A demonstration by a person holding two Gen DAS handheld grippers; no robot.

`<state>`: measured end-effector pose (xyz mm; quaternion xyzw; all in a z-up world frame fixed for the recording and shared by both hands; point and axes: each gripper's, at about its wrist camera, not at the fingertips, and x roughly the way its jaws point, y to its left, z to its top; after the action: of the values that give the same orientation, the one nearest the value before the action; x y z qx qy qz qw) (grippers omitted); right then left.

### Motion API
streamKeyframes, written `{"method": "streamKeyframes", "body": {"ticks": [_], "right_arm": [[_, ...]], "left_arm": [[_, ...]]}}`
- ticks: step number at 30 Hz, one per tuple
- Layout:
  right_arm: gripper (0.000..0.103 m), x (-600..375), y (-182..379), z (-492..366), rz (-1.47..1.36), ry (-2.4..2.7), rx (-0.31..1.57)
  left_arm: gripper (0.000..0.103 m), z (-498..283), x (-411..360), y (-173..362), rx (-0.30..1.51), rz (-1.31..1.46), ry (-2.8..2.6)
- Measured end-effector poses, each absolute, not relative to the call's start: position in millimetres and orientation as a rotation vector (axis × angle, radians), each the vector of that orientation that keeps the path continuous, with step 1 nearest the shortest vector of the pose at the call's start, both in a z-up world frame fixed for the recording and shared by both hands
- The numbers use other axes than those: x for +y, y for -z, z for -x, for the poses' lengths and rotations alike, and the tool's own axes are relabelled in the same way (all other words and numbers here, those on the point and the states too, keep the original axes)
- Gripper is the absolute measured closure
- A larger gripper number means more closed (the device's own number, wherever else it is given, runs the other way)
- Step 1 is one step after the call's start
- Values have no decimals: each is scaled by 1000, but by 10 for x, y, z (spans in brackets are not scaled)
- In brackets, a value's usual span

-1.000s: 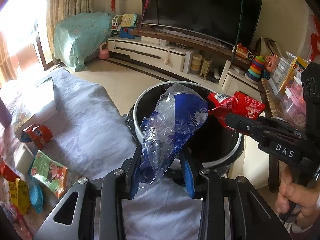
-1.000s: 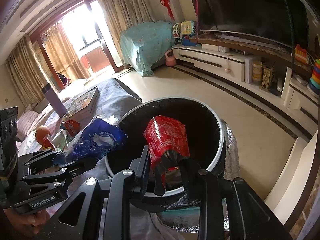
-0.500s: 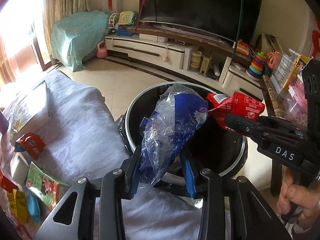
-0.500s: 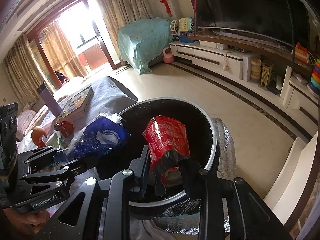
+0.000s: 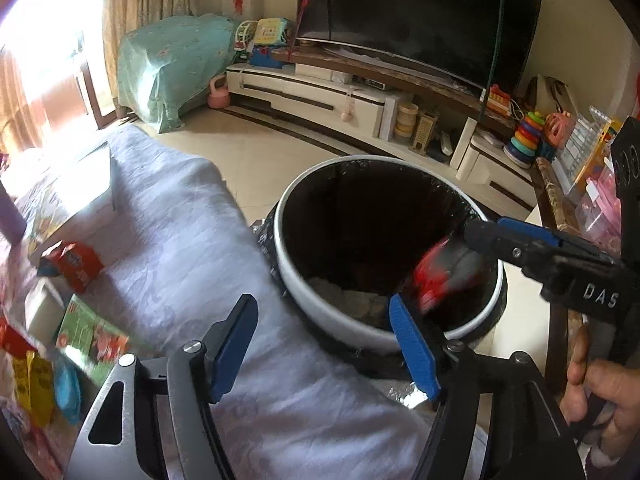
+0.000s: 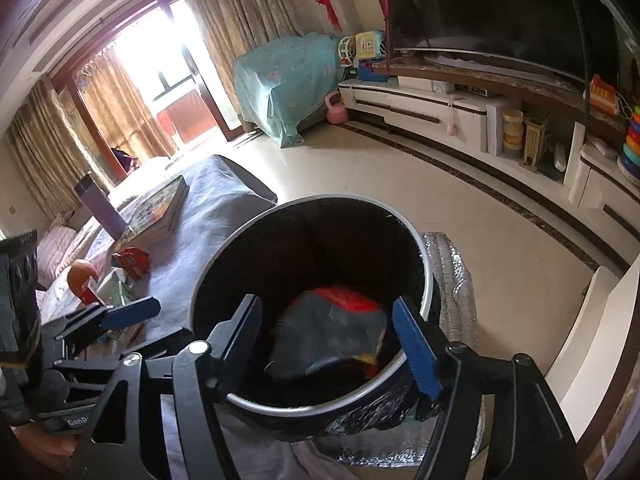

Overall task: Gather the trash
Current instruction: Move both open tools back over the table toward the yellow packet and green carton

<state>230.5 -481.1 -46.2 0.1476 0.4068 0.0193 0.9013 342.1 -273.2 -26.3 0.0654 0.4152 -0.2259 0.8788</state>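
Both grippers hang over the bin, jaws just opened wide with nothing between them: the left gripper at the near rim, the right gripper likewise. Inside the bin, a red wrapper shows blurred below the right gripper; a grey-blue bag beside it is hard to make out. Left of the bin, more wrappers lie on the grey cloth. Beyond the bin stands a TV.

The red wrapper was a blur inside the black-lined bin, near its right wall. From the right wrist, the red wrapper lay half under a grey-blue bag at the bin's bottom.
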Motion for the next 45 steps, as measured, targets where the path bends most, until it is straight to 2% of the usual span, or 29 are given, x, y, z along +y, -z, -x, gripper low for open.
{"method": "streamKeyframes", "body": {"ticks": [2,4,28,45], "right_arm": [[18,-4774,457,-2279,-302,-47,836],[15,-4739,447,-2261,-297,-49,827],[10,-3689,413,-1865,-312,-223,799],[10,-3066,598,-1907,-248,-330,853]], "left_arm": [[32,-3332,-2638,288,868,-118,463],[32,-3247,-2549,312,873,-103,456],[30,-2284,-1177,391,873,90,266],[30,-2140,-640,395,877,161,173]]}}
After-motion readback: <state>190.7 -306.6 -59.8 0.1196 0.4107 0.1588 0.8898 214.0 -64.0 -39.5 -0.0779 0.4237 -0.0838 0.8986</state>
